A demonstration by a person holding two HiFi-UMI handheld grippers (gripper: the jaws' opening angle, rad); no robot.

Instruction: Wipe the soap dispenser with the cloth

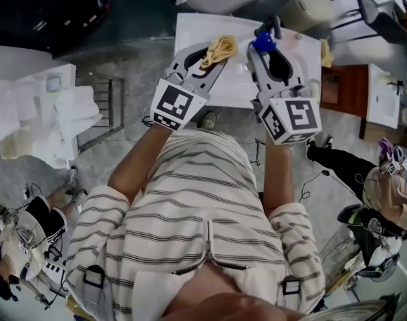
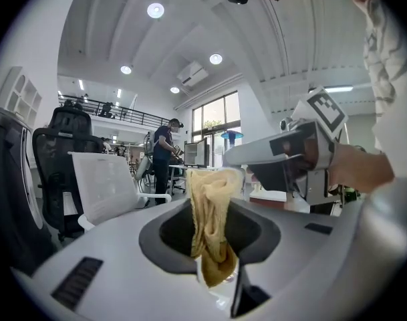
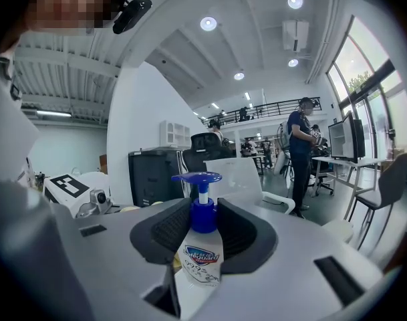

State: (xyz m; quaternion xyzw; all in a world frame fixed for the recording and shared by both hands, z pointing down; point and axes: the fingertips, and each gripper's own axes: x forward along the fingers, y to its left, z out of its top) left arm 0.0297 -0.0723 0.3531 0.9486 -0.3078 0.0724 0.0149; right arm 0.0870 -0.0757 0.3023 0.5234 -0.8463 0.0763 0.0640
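The soap dispenser (image 3: pixel 202 249) is a clear bottle with a blue pump head (image 1: pixel 262 42) and a printed label. My right gripper (image 3: pixel 203 236) is shut on its neck and holds it upright in the air. A yellow cloth (image 2: pixel 213 219) hangs bunched between the jaws of my left gripper (image 2: pixel 215 226), which is shut on it. In the head view the cloth (image 1: pixel 218 49) sits at the left gripper (image 1: pixel 204 57), a short way left of the dispenser in the right gripper (image 1: pixel 270 49). Cloth and bottle are apart.
A white table (image 1: pixel 210 85) lies below both grippers. A white chair (image 3: pixel 256 179) stands ahead, with a dark cabinet (image 3: pixel 153 176) beyond it. A standing person (image 3: pixel 302 156) is at desks to the right. Folded white cloths (image 1: pixel 63 122) lie on a stand at left.
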